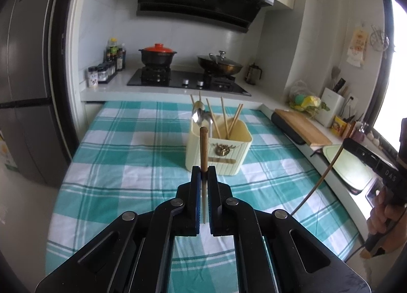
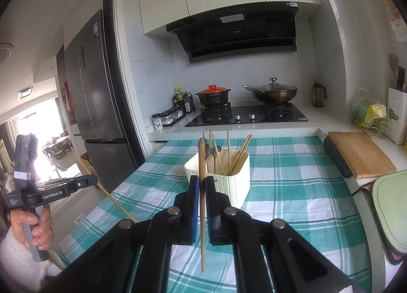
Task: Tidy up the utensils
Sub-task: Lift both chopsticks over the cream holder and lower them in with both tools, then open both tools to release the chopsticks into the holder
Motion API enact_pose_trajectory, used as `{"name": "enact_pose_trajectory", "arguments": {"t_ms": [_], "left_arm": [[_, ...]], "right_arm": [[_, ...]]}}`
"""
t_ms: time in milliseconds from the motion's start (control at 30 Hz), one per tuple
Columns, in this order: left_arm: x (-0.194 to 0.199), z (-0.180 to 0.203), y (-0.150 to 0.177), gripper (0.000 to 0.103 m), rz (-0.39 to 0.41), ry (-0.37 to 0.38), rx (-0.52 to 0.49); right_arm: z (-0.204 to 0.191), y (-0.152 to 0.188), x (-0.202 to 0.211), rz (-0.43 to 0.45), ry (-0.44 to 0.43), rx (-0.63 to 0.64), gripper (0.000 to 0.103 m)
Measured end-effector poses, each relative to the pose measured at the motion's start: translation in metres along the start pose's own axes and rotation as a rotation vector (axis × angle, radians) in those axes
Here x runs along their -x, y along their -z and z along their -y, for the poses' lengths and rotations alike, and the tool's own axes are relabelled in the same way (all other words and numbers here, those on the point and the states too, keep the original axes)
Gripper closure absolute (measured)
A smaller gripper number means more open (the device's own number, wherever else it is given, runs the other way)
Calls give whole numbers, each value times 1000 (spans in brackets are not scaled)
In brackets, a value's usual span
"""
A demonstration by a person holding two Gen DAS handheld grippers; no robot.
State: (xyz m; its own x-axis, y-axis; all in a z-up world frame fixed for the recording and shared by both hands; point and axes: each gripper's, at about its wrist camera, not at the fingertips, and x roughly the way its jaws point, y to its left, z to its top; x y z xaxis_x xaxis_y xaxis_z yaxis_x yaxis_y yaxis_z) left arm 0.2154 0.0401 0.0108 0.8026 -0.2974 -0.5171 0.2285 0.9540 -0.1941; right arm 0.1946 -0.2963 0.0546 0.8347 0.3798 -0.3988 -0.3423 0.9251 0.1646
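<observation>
chopsticks are what both hands are busy with. the left gripper [image 1: 203,169] is clamped on one wooden chopstick [image 1: 203,150], which stands nearly upright between its blue pads, thick end up. the right gripper [image 2: 202,181] is closed the same way on a second chopstick [image 2: 202,206], upright too, with a dark band where the jaws pinch it and its thin end hanging below them. both grippers are above the teal checked tablecloth [image 1: 114,155], just on the near side of the cream utensil holder [image 1: 229,153]. the holder sits on the cloth and already has several more chopsticks [image 1: 225,117] leaning in it, along with what look like two or three metal spoons [image 1: 201,114], though they overlap and are hard to count. behind the table, on the stove [image 1: 188,80], are a black pot with a red lid [image 1: 157,55] and a lidded wok [image 1: 220,64]. a wooden cutting board [image 2: 360,153] lies on the counter to the right.
</observation>
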Motion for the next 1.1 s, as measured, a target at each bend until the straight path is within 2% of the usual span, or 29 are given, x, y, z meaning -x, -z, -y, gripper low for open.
{"name": "enact_pose_trajectory", "arguments": {"t_ms": [167, 367, 567, 733, 867, 1100], "left_arm": [[2, 1, -42, 100, 45, 21, -18], [-11, 11, -106, 100, 126, 10, -55], [-48, 23, -163, 100, 177, 6, -73], [-98, 34, -184, 100, 138, -1, -102], [-145, 37, -181, 100, 47, -4, -108], [-235, 32, -154, 100, -171, -20, -82]], "right_arm": [[1, -32, -12, 26, -5, 18, 98], [9, -85, -41, 76, 2, 24, 98], [20, -135, -88, 103, 12, 29, 98], [30, -150, -133, 95, 19, 34, 98], [35, -141, -179, 5, 1, 59, 98], [57, -94, -283, -313, -54, -21, 98]]}}
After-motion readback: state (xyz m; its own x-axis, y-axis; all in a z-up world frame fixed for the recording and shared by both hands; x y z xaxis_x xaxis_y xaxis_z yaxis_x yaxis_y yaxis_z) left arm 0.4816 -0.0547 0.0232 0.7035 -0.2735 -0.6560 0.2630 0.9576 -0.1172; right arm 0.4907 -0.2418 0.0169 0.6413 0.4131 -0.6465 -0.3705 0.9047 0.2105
